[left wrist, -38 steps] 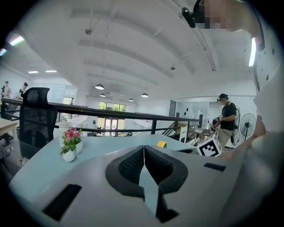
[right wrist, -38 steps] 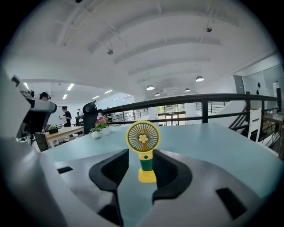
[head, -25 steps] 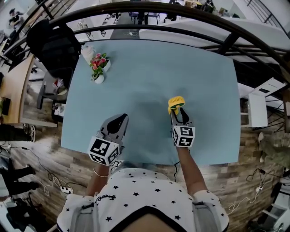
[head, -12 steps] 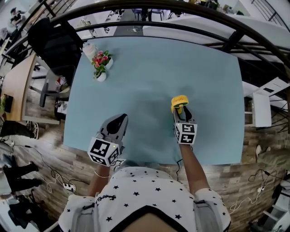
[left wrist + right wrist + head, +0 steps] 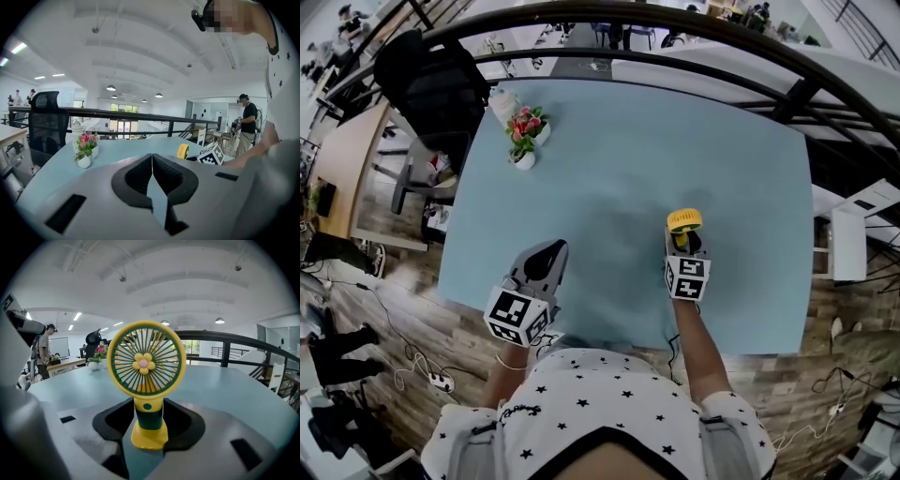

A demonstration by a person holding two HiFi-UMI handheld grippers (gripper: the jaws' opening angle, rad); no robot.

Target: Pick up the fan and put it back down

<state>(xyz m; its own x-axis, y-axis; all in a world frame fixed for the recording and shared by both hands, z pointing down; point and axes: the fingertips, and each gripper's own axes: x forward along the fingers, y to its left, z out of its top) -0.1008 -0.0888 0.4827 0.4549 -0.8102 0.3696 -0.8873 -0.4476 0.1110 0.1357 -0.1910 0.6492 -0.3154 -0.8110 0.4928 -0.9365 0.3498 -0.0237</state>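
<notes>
Upon the pale blue desk point(image 5: 628, 141), beside a black railing point(image 5: 675, 19) — right tongs point(image 5: 682, 242) clasp the yellow fan point(image 5: 684, 220); left tongs point(image 5: 548, 251) closed, empty — flowers point(image 5: 525, 131) far-left.

Fan point(image 5: 146, 380): smooth, glossy yellow and dark green plastic. Table point(image 5: 628, 150): matt, smooth, pale blue top. Beyond the table, a dark, slightly glossy metal railing point(image 5: 130, 115); around the table, wood-grain plank floor point(image 5: 778, 384).
</notes>
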